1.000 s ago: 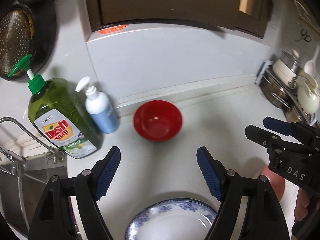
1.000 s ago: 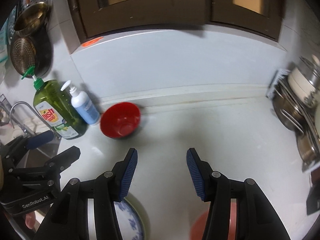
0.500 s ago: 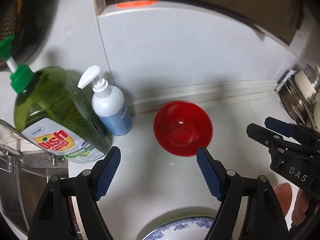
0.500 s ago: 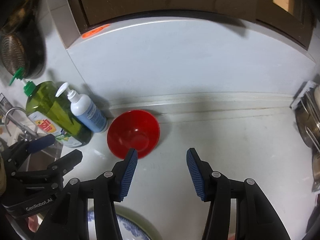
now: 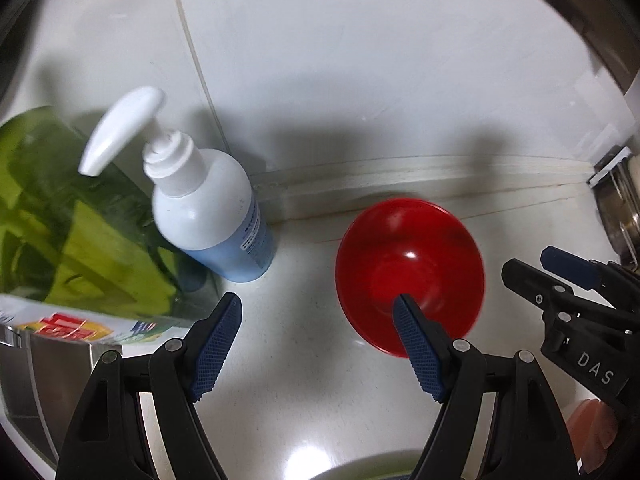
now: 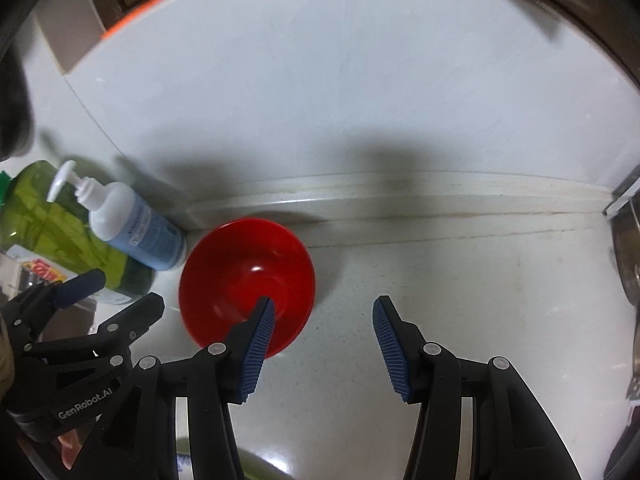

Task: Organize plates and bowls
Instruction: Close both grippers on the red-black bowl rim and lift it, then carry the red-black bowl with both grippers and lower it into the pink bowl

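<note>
A red bowl (image 5: 416,264) stands upright on the white counter near the back wall; it also shows in the right wrist view (image 6: 240,272). My left gripper (image 5: 318,328) is open, its right finger over the bowl's near rim, its left finger beside the bowl over bare counter. My right gripper (image 6: 324,332) is open, its left finger over the bowl's near right rim. Neither holds anything. The rim of a plate (image 5: 372,470) peeks in at the bottom edge.
A white and blue pump bottle (image 5: 208,216) and a green dish soap bottle (image 5: 68,232) stand left of the bowl. A steel sink edge (image 5: 48,376) lies at lower left. Metal pots (image 5: 620,216) sit at the far right.
Both grippers have moved forward and down toward the red bowl, which now lies right at their fingertips. The plate has slid almost out of view at the bottom.
</note>
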Action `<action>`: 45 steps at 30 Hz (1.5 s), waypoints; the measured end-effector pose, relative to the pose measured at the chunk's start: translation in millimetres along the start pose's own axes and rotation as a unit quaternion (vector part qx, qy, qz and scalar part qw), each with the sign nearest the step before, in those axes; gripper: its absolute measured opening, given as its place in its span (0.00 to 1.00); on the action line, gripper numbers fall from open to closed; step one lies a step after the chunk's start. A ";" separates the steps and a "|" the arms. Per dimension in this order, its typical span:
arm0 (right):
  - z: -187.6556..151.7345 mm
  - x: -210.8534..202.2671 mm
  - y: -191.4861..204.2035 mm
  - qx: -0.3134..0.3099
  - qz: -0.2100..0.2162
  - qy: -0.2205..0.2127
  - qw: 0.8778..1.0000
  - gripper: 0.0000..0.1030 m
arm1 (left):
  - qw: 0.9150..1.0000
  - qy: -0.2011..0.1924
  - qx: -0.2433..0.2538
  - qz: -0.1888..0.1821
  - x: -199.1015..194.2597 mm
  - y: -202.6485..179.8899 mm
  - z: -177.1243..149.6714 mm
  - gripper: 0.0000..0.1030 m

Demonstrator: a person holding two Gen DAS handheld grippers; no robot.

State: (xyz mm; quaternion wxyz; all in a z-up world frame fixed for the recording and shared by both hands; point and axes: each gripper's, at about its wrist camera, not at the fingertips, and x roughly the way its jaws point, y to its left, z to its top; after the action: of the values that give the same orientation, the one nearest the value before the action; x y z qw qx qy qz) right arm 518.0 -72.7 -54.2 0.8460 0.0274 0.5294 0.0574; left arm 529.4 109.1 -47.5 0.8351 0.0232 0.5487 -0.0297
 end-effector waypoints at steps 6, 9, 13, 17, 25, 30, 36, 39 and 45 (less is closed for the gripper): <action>4.0 26.7 -0.7 0.007 0.004 0.026 1.000 0.50 | 1.000 0.020 -0.006 -0.003 21.8 -1.8 1.7 0.73; 5.6 37.4 -0.5 0.012 0.006 0.036 0.999 0.48 | 1.000 0.027 -0.010 -0.001 30.7 -2.2 2.2 0.69; 7.1 46.3 -3.0 0.015 0.008 0.046 0.999 0.43 | 0.999 0.033 -0.015 -0.003 38.8 -3.5 3.6 0.64; 7.5 52.3 -5.7 0.018 0.011 0.054 0.998 0.37 | 0.999 0.037 -0.019 -0.011 47.3 -1.4 7.1 0.57; 5.6 60.7 -2.1 0.011 0.017 0.068 0.997 0.20 | 0.999 0.047 -0.015 -0.013 59.2 -4.0 9.7 0.32; 4.9 63.2 1.3 0.011 0.022 0.070 0.997 0.16 | 0.998 0.049 -0.008 -0.024 65.4 -13.0 10.3 0.20; 4.0 64.1 3.3 0.006 0.026 0.071 0.997 0.11 | 0.998 0.051 -0.010 -0.038 65.2 -18.2 11.4 0.12; 4.2 66.1 1.1 0.008 0.024 0.070 0.997 0.11 | 0.998 0.049 -0.014 -0.041 62.6 -18.7 11.8 0.12; 1.6 59.5 -2.4 0.016 0.026 0.062 0.998 0.11 | 0.998 0.043 -0.018 -0.044 50.0 -20.2 11.5 0.12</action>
State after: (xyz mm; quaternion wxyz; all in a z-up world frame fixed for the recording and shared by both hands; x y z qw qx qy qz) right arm 545.3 -67.6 -106.8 0.8090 0.0515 0.5811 0.0725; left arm 558.3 87.0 -89.0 0.8087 -0.0150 0.5853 -0.0558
